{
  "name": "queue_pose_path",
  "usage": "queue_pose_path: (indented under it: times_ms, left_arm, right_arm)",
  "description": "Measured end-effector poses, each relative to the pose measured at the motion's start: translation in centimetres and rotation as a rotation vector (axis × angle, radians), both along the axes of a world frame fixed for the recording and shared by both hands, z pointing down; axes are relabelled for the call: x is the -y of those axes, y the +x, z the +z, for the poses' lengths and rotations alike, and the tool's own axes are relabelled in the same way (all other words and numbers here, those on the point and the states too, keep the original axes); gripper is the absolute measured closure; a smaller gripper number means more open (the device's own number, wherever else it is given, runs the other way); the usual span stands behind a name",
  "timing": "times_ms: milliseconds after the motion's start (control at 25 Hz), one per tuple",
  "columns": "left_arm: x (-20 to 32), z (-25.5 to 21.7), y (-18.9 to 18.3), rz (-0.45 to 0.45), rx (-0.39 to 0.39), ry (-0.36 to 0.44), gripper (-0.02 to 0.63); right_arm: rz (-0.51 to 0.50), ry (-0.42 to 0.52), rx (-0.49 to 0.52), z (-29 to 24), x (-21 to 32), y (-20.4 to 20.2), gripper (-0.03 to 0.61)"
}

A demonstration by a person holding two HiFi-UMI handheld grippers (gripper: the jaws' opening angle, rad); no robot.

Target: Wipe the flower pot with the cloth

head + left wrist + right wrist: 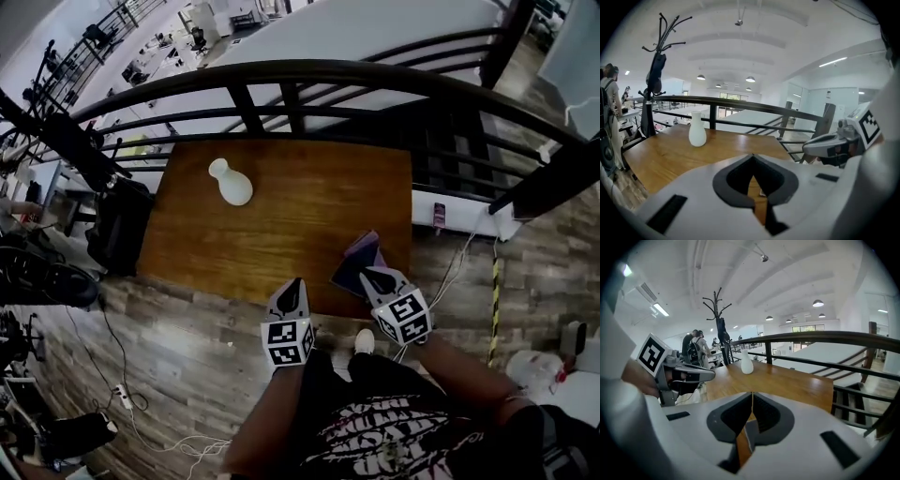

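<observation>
On the table (281,225), flower pot (230,183) clear, cloth (353,259) half hidden behind closed right tongs (374,275), left tongs (296,282) likewise closed, empty.

A wooden bench (281,234) stands beside a dark railing (309,70). A white flower pot (230,183) stands upright towards its far left side. A folded purple cloth (356,261) lies at its near right edge.

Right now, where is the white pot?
In the head view the pot stands on the table's far left part, close to the railing, well away from the cloth at the near right edge.
</observation>
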State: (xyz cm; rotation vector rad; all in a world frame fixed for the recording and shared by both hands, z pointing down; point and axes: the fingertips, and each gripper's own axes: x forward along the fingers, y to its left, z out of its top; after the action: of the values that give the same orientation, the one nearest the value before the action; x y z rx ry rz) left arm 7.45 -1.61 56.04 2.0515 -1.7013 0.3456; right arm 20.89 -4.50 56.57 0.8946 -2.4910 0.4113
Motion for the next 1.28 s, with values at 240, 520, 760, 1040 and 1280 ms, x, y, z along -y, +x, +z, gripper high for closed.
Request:
queue_pose_path:
  times_ms: [240, 520, 760, 1040, 1280]
  left_arm:
    - [4.2, 3.6, 1.6, 0.138, -0.021, -0.058, 0.615]
    - [7.5, 7.4, 3.7, 0.267, -0.041, -0.106, 0.615]
    - [8.5, 10.6, 3.2, 0.271, -0.072, -0.143, 0.615]
    - [8.1, 12.3, 0.6, 0.229, -0.091, -0.161, 0.615]
    - [7.2, 11.3, -1.5, 0.22, -0.081, -0.156, 0.615]
  right_arm:
    - [0.104, -0.032, -0.083, 3.4, 2.6, 1.1, 0.577]
    - [0.163, -0.17, -0.192, 9.4, 3.1, 1.9, 0.465]
    - [0.198, -0.234, -0.281, 14.4, 4.7, 2.8, 0.382]
    - [0.242, -0.265, -0.374, 19.3, 5.5, 3.6, 0.342]
    - [0.276, -0.369, -0.358, 19.1, 5.7, 3.6, 0.467]
